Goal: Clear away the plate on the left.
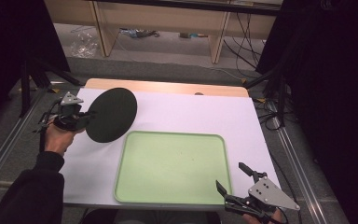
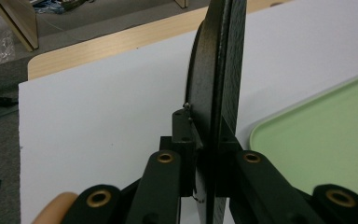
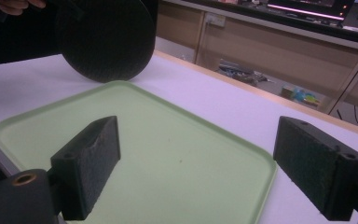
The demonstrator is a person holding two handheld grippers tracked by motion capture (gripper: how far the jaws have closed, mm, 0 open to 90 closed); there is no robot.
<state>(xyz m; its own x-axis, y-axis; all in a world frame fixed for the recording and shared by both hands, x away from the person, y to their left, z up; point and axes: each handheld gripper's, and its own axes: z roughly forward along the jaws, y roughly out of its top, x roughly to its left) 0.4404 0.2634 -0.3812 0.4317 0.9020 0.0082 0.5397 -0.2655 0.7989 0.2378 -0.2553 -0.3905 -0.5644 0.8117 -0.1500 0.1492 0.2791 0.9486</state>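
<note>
A round black plate [image 1: 110,114] is held up off the white table top at the left, tilted on edge. My left gripper [image 1: 81,114] is shut on its left rim. In the left gripper view the black plate [image 2: 219,70] stands edge-on between the jaws. A light green tray [image 1: 172,165] lies flat on the table with nothing on it. My right gripper [image 1: 235,179] hovers open at the tray's near right corner. Its view looks over the green tray [image 3: 168,154] with the black plate [image 3: 105,37] beyond, held above the table.
The white sheet [image 1: 205,114] covers the table, with a strip of bare wood [image 1: 168,87] along the far edge. Beyond the table stand wooden furniture legs [image 1: 219,37] on a grey floor, and cables [image 1: 242,42] run at the right.
</note>
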